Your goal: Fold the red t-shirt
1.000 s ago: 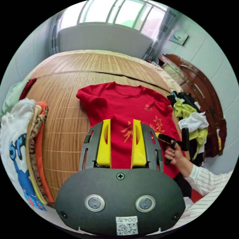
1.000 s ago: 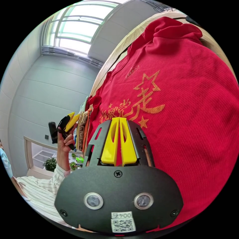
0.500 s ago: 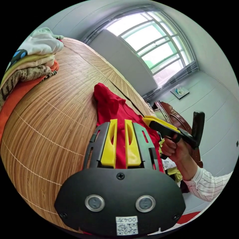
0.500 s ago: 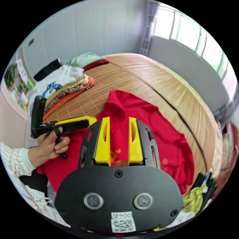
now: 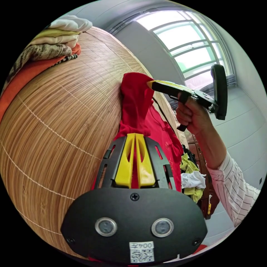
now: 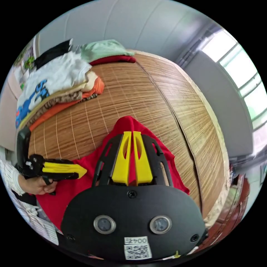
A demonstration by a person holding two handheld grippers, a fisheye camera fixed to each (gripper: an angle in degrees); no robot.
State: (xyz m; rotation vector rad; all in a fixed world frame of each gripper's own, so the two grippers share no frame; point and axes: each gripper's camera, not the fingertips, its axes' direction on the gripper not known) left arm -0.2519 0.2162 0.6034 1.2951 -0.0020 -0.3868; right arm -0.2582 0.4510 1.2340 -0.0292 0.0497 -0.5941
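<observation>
Red t-shirt (image 5: 136, 103) on bamboo mat (image 5: 64, 116), one sleeve pinched closed by left claw (image 5: 135, 136) and right claw (image 6: 130, 135); best carried inward level, both grips kept tight.

1. A bed covered by a woven bamboo mat (image 6: 133, 91) carries everything.
2. A red t-shirt (image 6: 66, 189) lies on it.
3. A stack of folded clothes (image 6: 55, 91) sits nearer one edge.

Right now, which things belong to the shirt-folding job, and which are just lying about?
In the job: red t-shirt; left claw; right claw.

Lying about: stack of folded clothes; loose clothes heap; bamboo mat underneath.
</observation>
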